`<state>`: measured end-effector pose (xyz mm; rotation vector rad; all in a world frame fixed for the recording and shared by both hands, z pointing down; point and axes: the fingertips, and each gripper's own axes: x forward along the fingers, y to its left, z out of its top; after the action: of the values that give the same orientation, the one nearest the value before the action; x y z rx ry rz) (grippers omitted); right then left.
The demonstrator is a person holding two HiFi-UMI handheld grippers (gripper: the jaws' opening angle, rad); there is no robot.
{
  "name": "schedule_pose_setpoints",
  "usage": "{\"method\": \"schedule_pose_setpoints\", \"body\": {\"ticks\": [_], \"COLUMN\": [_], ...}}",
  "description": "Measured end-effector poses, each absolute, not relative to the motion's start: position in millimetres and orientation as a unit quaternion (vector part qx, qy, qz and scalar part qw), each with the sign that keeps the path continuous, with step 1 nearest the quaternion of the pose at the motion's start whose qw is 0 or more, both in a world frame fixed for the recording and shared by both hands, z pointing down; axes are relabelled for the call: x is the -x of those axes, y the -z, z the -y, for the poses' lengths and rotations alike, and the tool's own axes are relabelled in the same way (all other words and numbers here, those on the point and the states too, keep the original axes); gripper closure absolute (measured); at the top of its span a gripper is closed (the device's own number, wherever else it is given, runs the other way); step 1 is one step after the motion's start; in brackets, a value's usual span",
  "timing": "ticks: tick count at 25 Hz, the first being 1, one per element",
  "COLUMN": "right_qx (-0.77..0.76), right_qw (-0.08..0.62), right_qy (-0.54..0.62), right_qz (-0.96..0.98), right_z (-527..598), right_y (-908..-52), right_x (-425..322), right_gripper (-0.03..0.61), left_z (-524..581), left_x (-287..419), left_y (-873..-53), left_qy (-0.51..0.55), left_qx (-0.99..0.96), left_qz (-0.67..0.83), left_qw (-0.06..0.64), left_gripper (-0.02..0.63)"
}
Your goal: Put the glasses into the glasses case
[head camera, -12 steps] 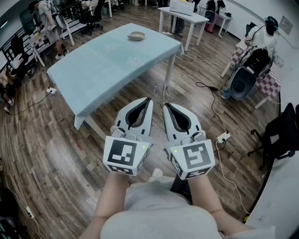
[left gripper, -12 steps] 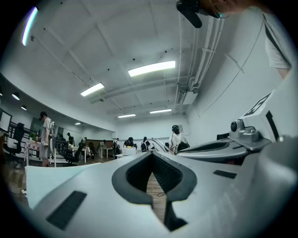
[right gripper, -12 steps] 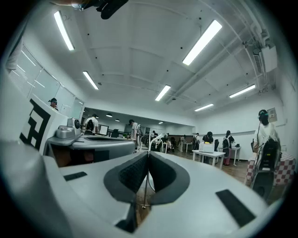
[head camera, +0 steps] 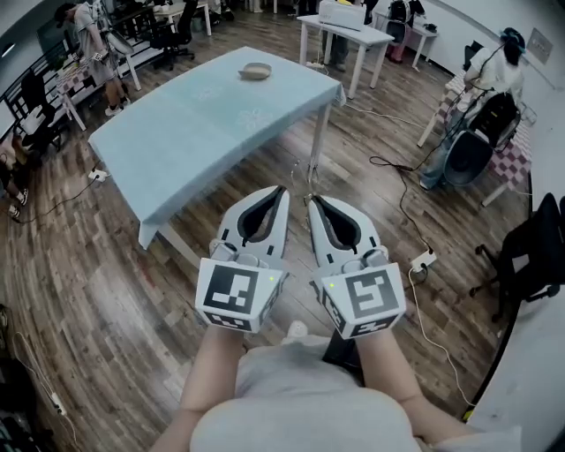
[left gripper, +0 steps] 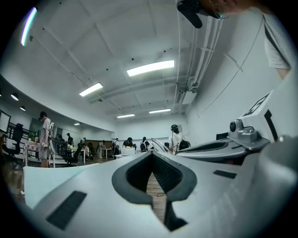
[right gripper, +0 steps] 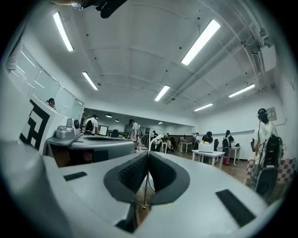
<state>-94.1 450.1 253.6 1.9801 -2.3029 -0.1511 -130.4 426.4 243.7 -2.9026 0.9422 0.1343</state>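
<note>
Hovering well short of the surface (head camera: 203,115), left claw (head camera: 281,189) and right claw (head camera: 311,199) sit pinched together, empty. Task looks unstarted, all of it left.

My left gripper (head camera: 282,188) and right gripper (head camera: 310,199) side by side before my chest, tips close together, over floor (head camera: 97,291). Table (head camera: 177,132) ahead and left of both, well apart from them. Small rounded item (head camera: 257,69) on table's far end. Second table (head camera: 349,33) behind first, box (head camera: 342,12) on it. Seated person (head camera: 497,71) far right. Chair (head camera: 534,252) at right edge; power strip (head camera: 422,259) on floor between chair and right gripper. Standing person (head camera: 90,40) far left, beyond table.
</note>
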Motion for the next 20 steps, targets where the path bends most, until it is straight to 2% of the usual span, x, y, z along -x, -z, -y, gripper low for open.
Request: {"method": "schedule_pose_setpoints", "body": {"ticks": [20], "right_qx": [-0.635], "right_qw": [0.017], "right_qy": [0.025], "right_qz": [0.772], "right_z": [-400.4], "right_y": [-265.0], "right_x": [48.1], "right_gripper": [0.568], "left_z": [-376.0], "left_x": [86.0], "left_y": [-260.1], "left_qy": [-0.039], "left_qx": [0.946], "left_qz": [-0.319], "left_qw": [0.034], "left_gripper": [0.606]}}
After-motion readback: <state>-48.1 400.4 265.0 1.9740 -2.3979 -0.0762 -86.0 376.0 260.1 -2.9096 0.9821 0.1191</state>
